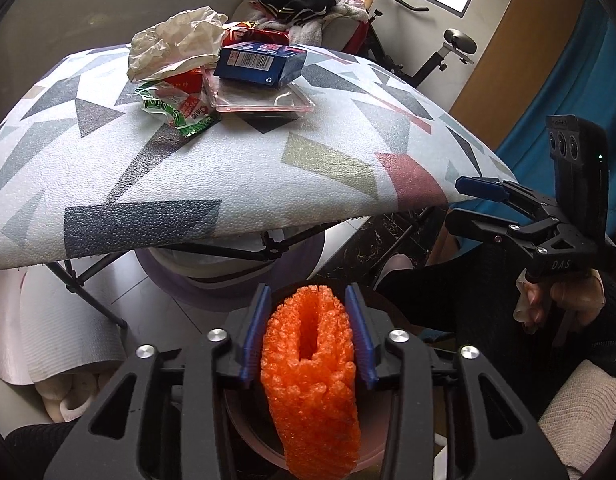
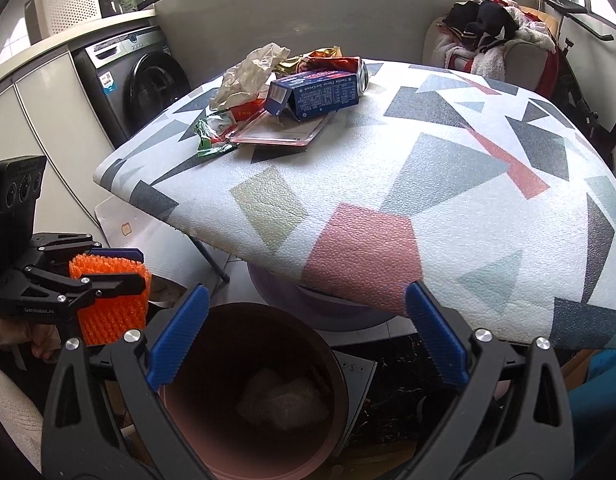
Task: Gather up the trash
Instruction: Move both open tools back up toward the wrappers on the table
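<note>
At the bottom centre of the left wrist view the left gripper [image 1: 308, 332] has its fingers loosely flanking an orange foam net [image 1: 309, 380] over the brown bin [image 2: 260, 392], while the right gripper [image 2: 306, 336] (empty) stands spread wide, more trash [image 1: 224, 76] on the worktop [image 1: 236, 168].

Box [image 1: 261, 64] on tray [image 1: 264, 102], on table [image 1: 236, 168]
</note>
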A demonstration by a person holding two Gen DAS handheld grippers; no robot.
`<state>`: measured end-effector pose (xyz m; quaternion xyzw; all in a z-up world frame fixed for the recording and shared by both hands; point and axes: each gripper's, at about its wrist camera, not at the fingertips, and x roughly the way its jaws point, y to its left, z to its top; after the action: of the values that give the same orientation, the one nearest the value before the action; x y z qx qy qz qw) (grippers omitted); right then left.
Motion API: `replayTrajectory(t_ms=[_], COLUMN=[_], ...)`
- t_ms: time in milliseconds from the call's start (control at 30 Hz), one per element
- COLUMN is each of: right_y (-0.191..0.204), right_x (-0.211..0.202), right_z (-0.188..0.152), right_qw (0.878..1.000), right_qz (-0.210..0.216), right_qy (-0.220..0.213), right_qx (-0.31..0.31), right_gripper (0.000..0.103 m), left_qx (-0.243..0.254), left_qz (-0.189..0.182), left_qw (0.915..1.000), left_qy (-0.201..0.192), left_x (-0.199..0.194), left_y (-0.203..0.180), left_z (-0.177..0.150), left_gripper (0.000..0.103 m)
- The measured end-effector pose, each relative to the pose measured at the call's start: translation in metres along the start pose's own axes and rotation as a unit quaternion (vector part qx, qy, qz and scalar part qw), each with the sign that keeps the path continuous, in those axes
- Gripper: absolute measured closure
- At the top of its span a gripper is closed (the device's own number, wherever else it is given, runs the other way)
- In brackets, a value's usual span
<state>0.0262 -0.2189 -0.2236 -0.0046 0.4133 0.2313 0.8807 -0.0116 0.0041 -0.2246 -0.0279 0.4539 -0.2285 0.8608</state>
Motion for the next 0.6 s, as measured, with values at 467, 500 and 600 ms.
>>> replayTrajectory(t_ms=[467, 500, 600], right_y=[0.001, 0.001, 0.002], right_x=[0.004, 0.004, 0.004], right_z=[0.0, 0.0, 0.001], right_qw=[1.0, 1.0, 1.0], right_qz=[0.0, -0.001, -0.003], right_qy=[0.009, 0.009, 0.009], right_qx=[0.001, 0.001, 0.0], right_gripper=[0.006, 0.006, 0.006], left_qx=[-0.028, -0.035, -0.058], left_qz=[0.041, 0.043, 0.048], left_qw=[0.9985, 0.9981, 0.9963], left_qy=[-0.025, -0.028, -0.041], left_x=[-0.009, -0.011, -0.016], left_y=[0.012, 0.015, 0.025], left_z=[0.004, 0.004, 0.007], left_gripper=[0.015, 0.014, 0.012])
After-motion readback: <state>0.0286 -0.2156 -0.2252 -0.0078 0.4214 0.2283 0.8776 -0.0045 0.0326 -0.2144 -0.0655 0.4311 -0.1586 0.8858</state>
